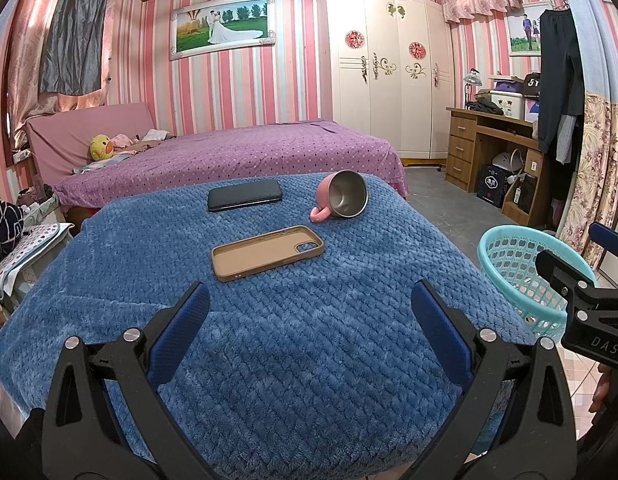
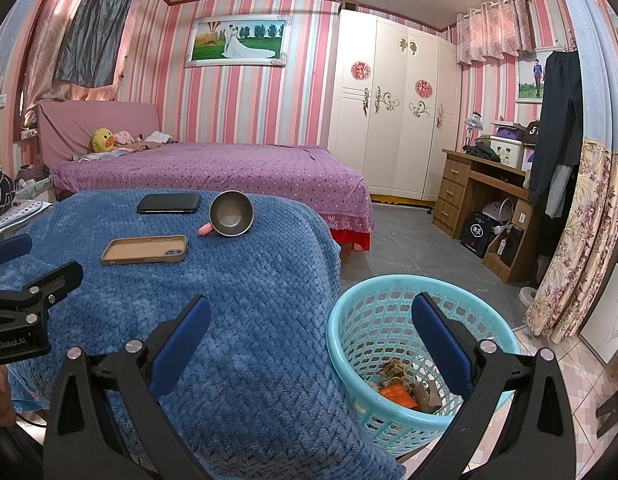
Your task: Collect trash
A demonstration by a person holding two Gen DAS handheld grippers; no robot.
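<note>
Both the left tongs and the right tongs gape wide and empty, and only the right wrist view shows the trash lying inside the turquoise basket beside the blue-covered tabletop.

I see a blue waffle-textured blanket carrying a tan phone case, a black phone at twelve o'clock of it, and a pink mug with a steel-grey inside at two o'clock. The turquoise lattice basket holds brownish scraps and something orange, possibly a wrapper. My grippers' pads are dark blue.
</note>
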